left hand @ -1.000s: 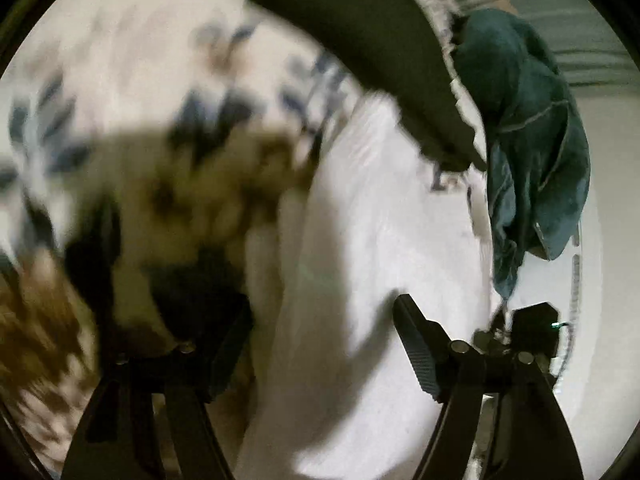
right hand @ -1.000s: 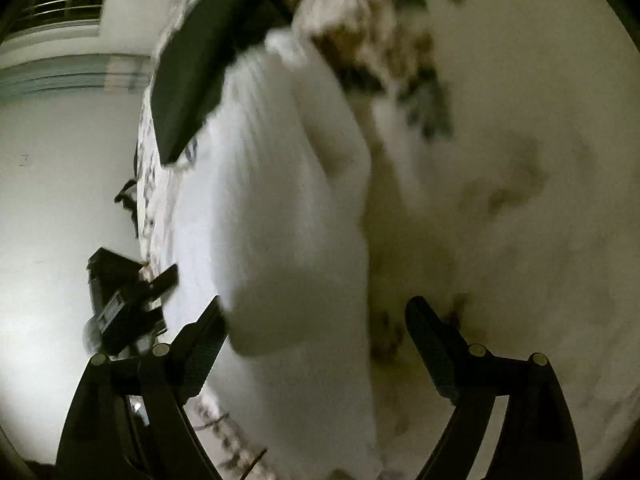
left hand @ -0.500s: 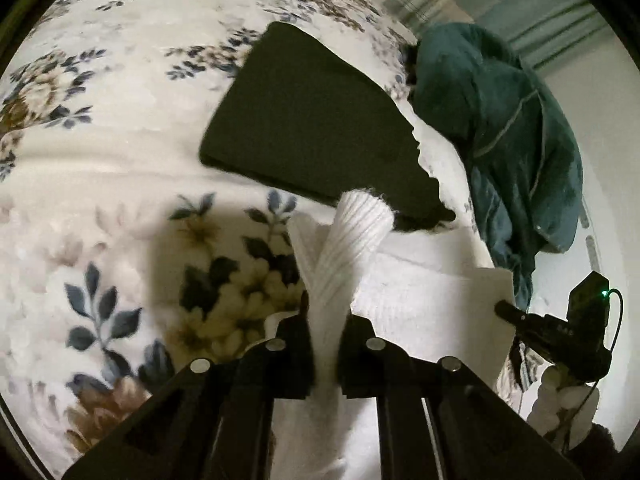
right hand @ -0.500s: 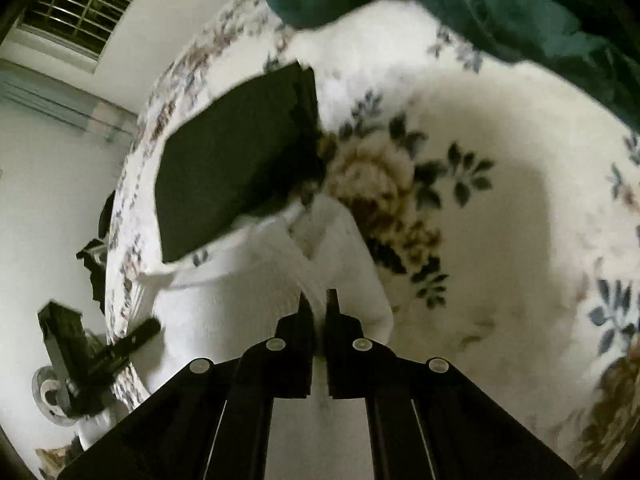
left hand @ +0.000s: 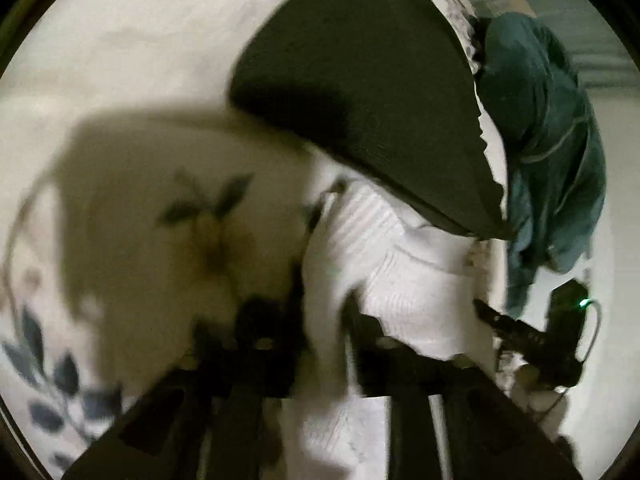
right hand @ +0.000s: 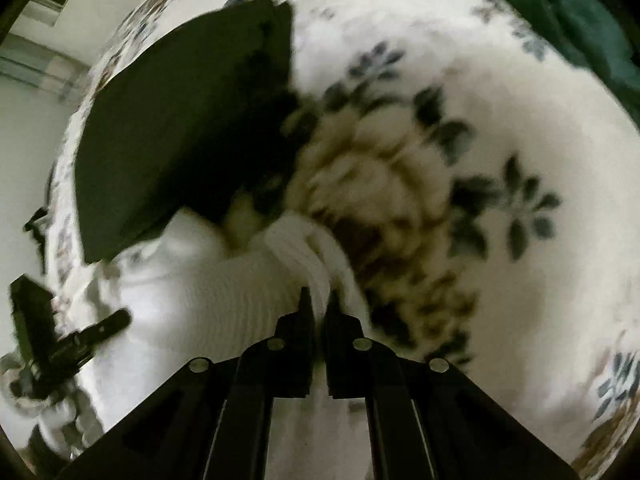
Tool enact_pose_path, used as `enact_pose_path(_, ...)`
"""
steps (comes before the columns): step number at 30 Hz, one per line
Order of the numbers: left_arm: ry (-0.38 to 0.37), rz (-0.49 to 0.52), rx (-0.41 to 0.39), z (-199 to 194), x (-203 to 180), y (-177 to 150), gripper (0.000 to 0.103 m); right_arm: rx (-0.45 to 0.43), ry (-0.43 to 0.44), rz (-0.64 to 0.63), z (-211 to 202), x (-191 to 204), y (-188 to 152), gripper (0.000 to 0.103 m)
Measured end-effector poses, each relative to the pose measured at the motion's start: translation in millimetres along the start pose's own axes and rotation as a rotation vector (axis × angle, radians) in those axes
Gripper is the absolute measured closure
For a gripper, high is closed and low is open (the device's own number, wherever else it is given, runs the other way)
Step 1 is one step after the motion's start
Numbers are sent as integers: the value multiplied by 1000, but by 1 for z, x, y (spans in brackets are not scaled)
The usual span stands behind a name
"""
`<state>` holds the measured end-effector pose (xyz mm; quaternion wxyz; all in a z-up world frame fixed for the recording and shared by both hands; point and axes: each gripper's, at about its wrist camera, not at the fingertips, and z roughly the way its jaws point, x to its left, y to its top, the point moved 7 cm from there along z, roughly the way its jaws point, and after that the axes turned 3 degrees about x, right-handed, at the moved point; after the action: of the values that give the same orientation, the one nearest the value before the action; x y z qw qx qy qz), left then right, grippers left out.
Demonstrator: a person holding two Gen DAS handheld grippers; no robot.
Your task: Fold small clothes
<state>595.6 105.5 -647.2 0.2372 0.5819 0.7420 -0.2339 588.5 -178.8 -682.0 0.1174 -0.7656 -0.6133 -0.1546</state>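
A white ribbed knit garment (left hand: 404,280) lies on a floral bedspread (left hand: 120,80); it also shows in the right wrist view (right hand: 208,292). My left gripper (left hand: 324,312) is shut on a fold of the white garment, though the view is blurred. My right gripper (right hand: 318,304) is shut on another fold of the same garment. A folded black garment (left hand: 360,80) lies just beyond the white one, touching its far edge; it also shows in the right wrist view (right hand: 180,120).
A teal garment (left hand: 548,152) hangs over the bed's edge at the right of the left wrist view, and shows at the top right of the right wrist view (right hand: 580,20). The other gripper's body (left hand: 532,332) shows past the white garment. The bedspread (right hand: 520,160) extends to the right.
One second ago both grippers were open over the white garment. They closed on its folds and have since moved with it toward the black garment.
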Motion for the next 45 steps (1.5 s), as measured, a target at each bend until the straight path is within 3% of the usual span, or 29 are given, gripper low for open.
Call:
enact_pose_path(1, -31, -16, -11, -9, 3, -7, 52, 11, 42, 1, -5, 1, -4, 77)
enact_pose_path(2, -49, -25, -26, -16, 6, -12, 44, 23, 87, 6, -14, 1, -9, 64)
enact_pose_path(3, -62, -40, -42, -24, 9, -18, 34, 25, 110, 11, -20, -1, -14, 38)
enact_pose_path(4, -86, -57, -51, -30, 13, -27, 31, 22, 140, 14, -27, -4, -20, 32)
enact_pose_path(10, -231, -109, 35, -15, 21, -89, 31, 142, 264, 58, -18, -37, -81, 16)
enact_pose_path(13, -293, -93, 80, 6, 14, -103, 31, 222, 405, 121, 9, -46, -109, 11)
enact_pose_path(17, -300, -46, 107, 21, 3, -101, 21, 252, 585, 186, 35, -39, -118, 5)
enact_pose_path(19, -297, -37, 118, 23, -3, -99, 20, 252, 630, 186, 36, -32, -116, 5)
enact_pose_path(22, -285, -23, 105, 21, -7, -100, 22, 267, 606, 171, 42, -23, -113, 6)
enact_pose_path(23, -301, -5, 79, 16, -13, -100, 31, 263, 584, 161, 42, -22, -112, 7)
enact_pose_path(24, -305, 8, 66, 15, -17, -101, 66, 261, 563, 154, 41, -22, -112, 21)
enact_pose_path(25, -303, 15, 49, 11, -18, -101, 69, 258, 532, 145, 40, -22, -111, 41)
enact_pose_path(27, -311, 32, 14, 1, -27, -103, 73, 238, 514, 144, 30, -24, -109, 49)
enact_pose_path(33, -329, 84, -52, -37, -70, -98, 75, 155, 506, 95, -27, -4, -98, 54)
enact_pose_path(37, -356, 142, -100, -79, -109, -71, 75, 71, 546, 54, -86, 21, -68, 54)
enact_pose_path(40, -368, 192, -141, -110, -139, -38, 75, 16, 562, 15, -128, 46, -34, 54)
enact_pose_path(45, -355, 251, -225, -139, -177, 53, 74, -89, 587, -44, -167, 95, 60, 54)
